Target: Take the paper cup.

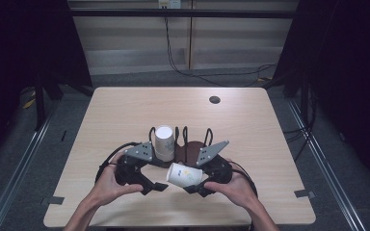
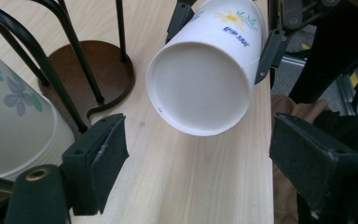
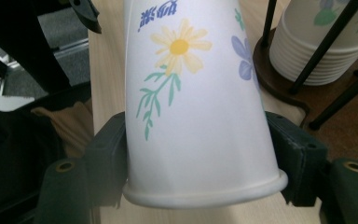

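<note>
A white paper cup point(image 1: 184, 174) printed with flowers lies on its side above the table's front middle, and my right gripper point(image 1: 196, 186) is shut on it near the rim. In the right gripper view the cup point(image 3: 196, 102) is pressed between both pads point(image 3: 107, 154). My left gripper point(image 1: 155, 186) stands open just left of the cup's base. In the left gripper view that base point(image 2: 200, 79) faces me, ahead of the wide jaws of my left gripper point(image 2: 200, 158) and not between them. A stack of upside-down matching cups point(image 1: 164, 140) stands in a black wire holder point(image 1: 185, 149).
The holder's dark round base point(image 2: 93, 74) sits on the light wooden table point(image 1: 125, 110) right behind both grippers. A small dark hole point(image 1: 215, 99) is at the table's far right. Cables trail over the floor beyond the far edge. The person's hands hold both grippers near the front edge.
</note>
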{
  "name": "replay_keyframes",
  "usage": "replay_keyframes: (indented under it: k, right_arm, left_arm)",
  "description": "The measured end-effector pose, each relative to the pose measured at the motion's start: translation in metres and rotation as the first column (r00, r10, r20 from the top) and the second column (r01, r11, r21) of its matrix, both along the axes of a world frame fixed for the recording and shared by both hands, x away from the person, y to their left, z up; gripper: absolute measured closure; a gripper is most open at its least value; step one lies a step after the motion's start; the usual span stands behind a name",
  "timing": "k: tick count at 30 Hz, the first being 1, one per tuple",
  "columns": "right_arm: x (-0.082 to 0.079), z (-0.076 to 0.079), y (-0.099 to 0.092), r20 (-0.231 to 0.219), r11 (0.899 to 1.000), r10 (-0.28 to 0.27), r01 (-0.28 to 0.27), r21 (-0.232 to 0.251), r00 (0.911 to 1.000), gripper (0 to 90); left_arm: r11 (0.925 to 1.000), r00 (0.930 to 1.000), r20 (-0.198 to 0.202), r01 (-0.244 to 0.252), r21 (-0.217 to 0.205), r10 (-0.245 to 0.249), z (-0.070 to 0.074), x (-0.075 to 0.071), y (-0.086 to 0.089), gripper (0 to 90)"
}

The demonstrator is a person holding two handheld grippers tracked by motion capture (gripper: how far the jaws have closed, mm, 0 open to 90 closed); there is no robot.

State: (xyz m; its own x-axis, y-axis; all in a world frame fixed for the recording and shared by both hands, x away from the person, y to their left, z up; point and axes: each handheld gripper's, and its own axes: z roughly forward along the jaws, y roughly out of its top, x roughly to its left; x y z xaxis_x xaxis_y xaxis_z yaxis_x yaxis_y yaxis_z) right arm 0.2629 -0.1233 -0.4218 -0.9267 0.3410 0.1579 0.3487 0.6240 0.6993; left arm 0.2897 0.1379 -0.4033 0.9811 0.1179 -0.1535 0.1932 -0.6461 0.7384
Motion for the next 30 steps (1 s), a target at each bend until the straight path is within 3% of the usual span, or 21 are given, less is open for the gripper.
replay_keyframes:
  k: [6, 11, 19, 24, 30]
  right_arm:
    - [0.000, 0.000, 0.001, -0.029, 0.999, 0.022, -0.023, -0.039, 0.9994, 29.8]
    - [0.000, 0.003, 0.002, -0.023, 0.995, 0.033, -0.035, -0.091, 0.9992, 29.7]
    - [0.003, 0.005, 0.004, -0.040, 0.992, 0.047, -0.051, -0.113, 0.9981, 29.9]
    - [0.003, 0.004, 0.008, -0.062, 0.988, 0.076, -0.084, -0.130, 0.9951, 29.7]
    - [0.003, 0.003, 0.011, -0.078, 0.983, 0.086, -0.098, -0.154, 0.9932, 29.7]
  left_arm:
    - [0.9996, 0.9998, 0.003, 0.018, 0.021, -0.018, -0.003, -0.002, -0.004, 21.4]
    - [0.9982, 0.9989, 0.038, 0.026, 0.053, -0.028, -0.004, -0.004, -0.009, 23.0]
    - [0.9944, 0.9974, 0.050, 0.048, 0.095, -0.053, -0.007, -0.008, -0.014, 24.3]
    - [0.9949, 0.9976, 0.057, 0.033, 0.095, -0.038, -0.008, -0.009, -0.013, 26.2]
    - [0.9922, 0.9971, 0.053, 0.049, 0.115, -0.055, -0.010, -0.011, -0.015, 28.0]
